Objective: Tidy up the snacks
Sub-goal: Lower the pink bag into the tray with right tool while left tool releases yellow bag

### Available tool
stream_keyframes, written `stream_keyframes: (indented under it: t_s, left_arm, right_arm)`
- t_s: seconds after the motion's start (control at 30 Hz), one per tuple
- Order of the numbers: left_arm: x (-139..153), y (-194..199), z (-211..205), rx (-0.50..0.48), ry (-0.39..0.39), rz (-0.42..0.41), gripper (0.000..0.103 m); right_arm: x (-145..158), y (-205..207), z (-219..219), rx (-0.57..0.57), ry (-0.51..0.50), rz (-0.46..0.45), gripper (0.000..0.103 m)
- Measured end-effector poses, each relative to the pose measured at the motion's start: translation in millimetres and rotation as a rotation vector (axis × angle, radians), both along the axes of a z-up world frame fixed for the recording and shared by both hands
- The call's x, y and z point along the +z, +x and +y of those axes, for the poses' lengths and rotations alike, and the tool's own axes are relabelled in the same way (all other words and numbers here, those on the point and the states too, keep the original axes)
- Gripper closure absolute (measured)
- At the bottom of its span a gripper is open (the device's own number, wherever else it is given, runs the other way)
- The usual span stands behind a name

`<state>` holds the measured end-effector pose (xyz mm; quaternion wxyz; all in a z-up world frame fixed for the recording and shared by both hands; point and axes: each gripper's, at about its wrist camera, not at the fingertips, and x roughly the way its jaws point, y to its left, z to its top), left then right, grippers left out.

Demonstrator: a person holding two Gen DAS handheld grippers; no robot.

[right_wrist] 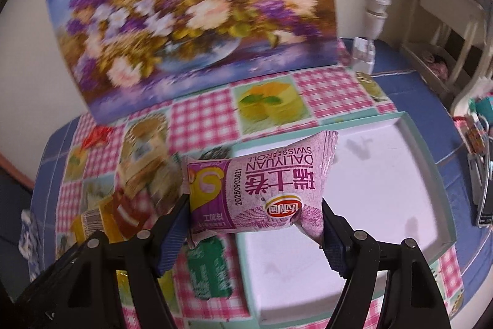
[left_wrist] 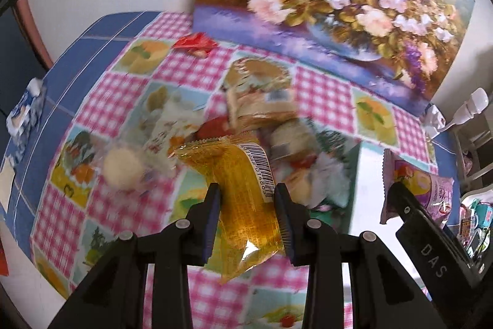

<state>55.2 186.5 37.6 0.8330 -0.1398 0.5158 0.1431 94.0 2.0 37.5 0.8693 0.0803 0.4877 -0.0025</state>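
Snack pile (left_wrist: pixel 246 113) blurred; yellow packet (left_wrist: pixel 246 193) end hidden.

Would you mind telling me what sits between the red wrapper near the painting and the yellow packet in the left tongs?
In the left wrist view, a clear-wrapped cake pack lies between the red wrapper and the yellow packet.

Both wrist cameras are looking forward and down, close over the table (left_wrist: pixel 323 94); both are sharing the painting (right_wrist: pixel 191 20), tray (right_wrist: pixel 385 162) and snack pile (left_wrist: pixel 262 113).
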Motion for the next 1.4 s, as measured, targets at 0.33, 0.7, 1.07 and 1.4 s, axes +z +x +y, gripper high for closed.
stream_keyframes:
  t_s: [0.33, 0.7, 1.07, 1.4]
  left_arm:
    - [0.1, 37.4, -49.0, -0.076, 0.004, 0.002, 0.066]
    - [-14.2, 69.6, -116.6, -0.212, -0.006, -0.002, 0.066]
    - [-27.1, 92.5, -169.1, -0.319, 0.027, -0.003, 0.066]
    - [-30.1, 93.9, -162.7, -0.288, 0.048, 0.004, 0.066]
  right_arm:
    - [-2.3, 22.3, -71.3, -0.173, 0.026, 0.012, 0.024]
    - [-22.8, 32.3, -154.2, -0.381, -0.003, 0.063, 0.024]
    - [-48.1, 31.6, -190.2, -0.441, 0.039, 0.121, 0.024]
    - [-74.6, 31.7, -184.9, -0.414, 0.068, 0.208, 0.023]
